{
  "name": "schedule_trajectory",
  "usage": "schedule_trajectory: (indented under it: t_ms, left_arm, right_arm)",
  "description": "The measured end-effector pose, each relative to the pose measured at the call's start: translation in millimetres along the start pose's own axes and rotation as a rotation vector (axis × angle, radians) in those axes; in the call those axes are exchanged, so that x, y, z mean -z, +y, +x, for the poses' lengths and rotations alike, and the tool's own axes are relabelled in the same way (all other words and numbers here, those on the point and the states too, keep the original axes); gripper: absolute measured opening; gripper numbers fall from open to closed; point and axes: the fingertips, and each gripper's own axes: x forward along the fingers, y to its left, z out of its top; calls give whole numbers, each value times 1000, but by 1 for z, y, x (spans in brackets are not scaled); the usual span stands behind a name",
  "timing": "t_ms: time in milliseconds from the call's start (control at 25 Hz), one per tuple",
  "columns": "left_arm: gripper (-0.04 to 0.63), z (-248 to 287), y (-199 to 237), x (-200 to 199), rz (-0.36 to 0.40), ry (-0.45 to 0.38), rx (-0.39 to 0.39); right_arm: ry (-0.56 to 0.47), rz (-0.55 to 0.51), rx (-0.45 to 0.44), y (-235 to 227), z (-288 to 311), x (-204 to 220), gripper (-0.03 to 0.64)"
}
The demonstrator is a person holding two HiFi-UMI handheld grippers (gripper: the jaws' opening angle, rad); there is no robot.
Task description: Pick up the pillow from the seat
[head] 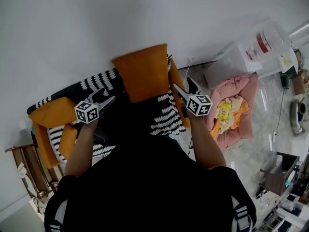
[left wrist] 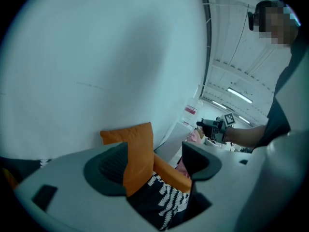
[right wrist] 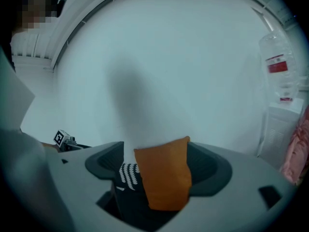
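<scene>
The plump orange pillow is standing upright at the back of the seat, whose fabric is showing a black-and-white print. I am judging this the approach: the left gripper and right gripper are hovering over the seat at either side of the pillow, jaws wide and gripping nothing, and next they should be closing on its soft edges
</scene>
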Motion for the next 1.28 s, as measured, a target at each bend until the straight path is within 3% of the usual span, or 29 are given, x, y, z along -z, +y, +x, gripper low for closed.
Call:
schedule_trajectory:
  t_ms: [600, 1280]
  left_arm:
    - [357, 42, 10, -21, -59, -36, -88]
    - [357, 70, 40, -7, -140, -25, -188]
  right_arm:
    - [63, 10, -69, -52, 44, -12, 413]
    - [177, 9, -131, -86, 98, 5, 413]
